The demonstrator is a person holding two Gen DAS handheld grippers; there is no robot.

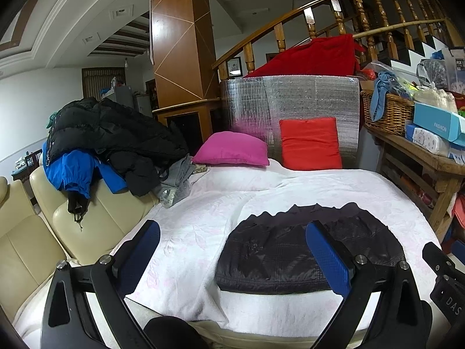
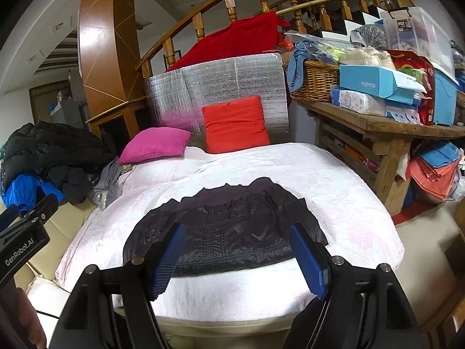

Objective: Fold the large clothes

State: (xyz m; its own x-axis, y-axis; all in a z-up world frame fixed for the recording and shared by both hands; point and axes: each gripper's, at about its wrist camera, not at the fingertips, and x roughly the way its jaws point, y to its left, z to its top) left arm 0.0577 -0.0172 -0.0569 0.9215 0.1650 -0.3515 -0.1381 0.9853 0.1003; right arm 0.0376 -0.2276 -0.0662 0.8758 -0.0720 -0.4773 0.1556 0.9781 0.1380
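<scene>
Dark garment (image 2: 223,229) lies folded on the bed (image 2: 334,180), long axis crosswise, just ahead of the right gripper (image 2: 238,257); the left gripper (image 1: 232,258) sits leftward. Both gape wide, empty.

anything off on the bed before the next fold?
Nothing damaged or spilled. The dark garment lies folded on the white cover, far edge rumpled. Loose clothes pile spills from the sofa onto the bed's left edge.
</scene>
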